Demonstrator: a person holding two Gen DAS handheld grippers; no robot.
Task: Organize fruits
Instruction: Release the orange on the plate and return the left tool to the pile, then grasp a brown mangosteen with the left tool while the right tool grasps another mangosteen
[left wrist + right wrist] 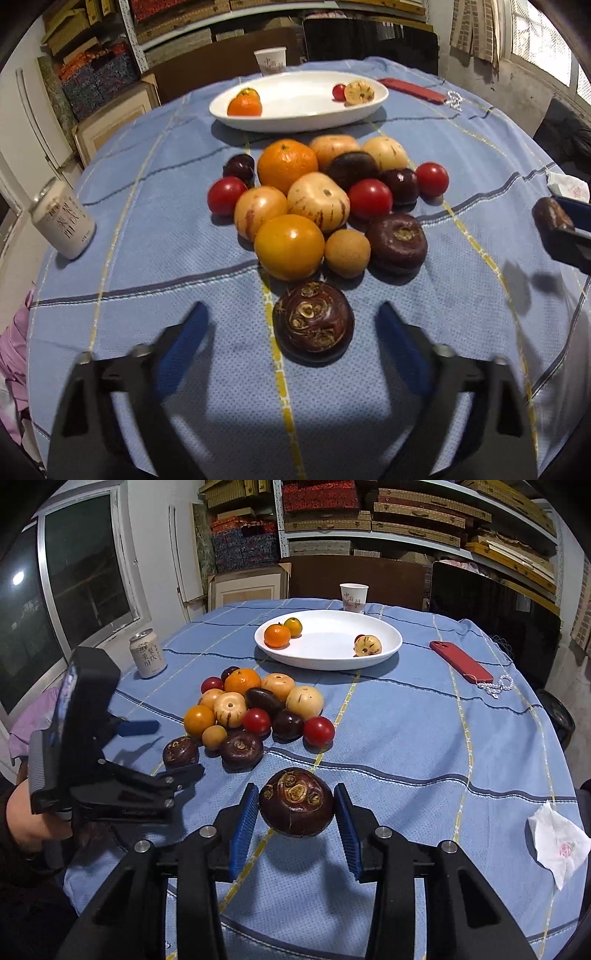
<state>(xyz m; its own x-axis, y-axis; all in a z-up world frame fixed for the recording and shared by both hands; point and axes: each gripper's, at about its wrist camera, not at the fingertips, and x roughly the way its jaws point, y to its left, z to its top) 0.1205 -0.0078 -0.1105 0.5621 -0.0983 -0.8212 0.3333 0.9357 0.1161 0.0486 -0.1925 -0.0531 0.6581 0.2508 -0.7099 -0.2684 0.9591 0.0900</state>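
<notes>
1. The sorting looks barely begun: the white oval plate (388,648) at the far side of the bench holds only two small orange fruits (277,636), a speckled cream fruit (366,645) and a red one tucked behind it.
2. Most of the fruit still sits in a pile (255,709) on the blue woven cloth (424,738) near the middle of the bench.
3. The right tool (297,812) is clamped on a dark brown water chestnut (295,803), held clear of the cloth.
4. The left tool (291,325) stands apart, its blue pads either side of another chestnut (314,325) lying on the cloth, not touching it.
5. The chestnuts are squat, glossy and scarred on top; the tomatoes (318,730) are smooth and shiny; the mandarin (242,681) has dimpled peel.
</notes>
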